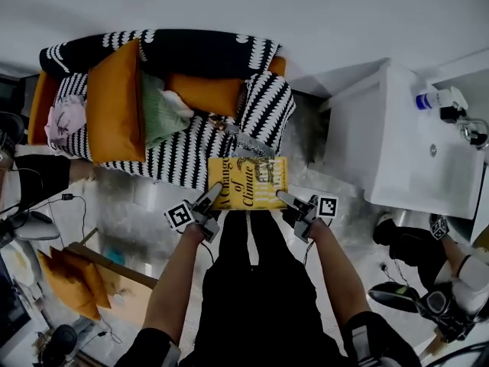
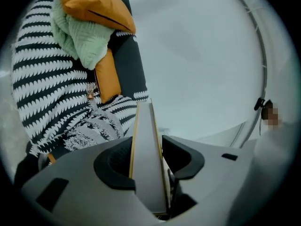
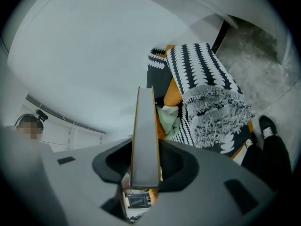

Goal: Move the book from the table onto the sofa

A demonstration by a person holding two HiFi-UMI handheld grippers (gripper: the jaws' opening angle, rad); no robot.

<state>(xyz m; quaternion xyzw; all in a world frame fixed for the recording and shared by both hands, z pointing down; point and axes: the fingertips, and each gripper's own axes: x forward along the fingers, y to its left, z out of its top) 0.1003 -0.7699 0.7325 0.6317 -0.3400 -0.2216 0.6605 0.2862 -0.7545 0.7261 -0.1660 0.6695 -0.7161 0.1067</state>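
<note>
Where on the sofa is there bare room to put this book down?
The striped seat of the sofa is bare just beyond the book, between the green cushion and the striped armrest, apart from a small thing near the back. The left end is crowded with orange cushions and a pink cloth.

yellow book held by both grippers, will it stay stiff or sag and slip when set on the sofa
The yellow book is probably stiff: it spans flat between the left gripper and right gripper with no sag. Its cover looks smooth, so it might slip from edge grips. On the striped sofa it should lie flat, not roll.
</note>
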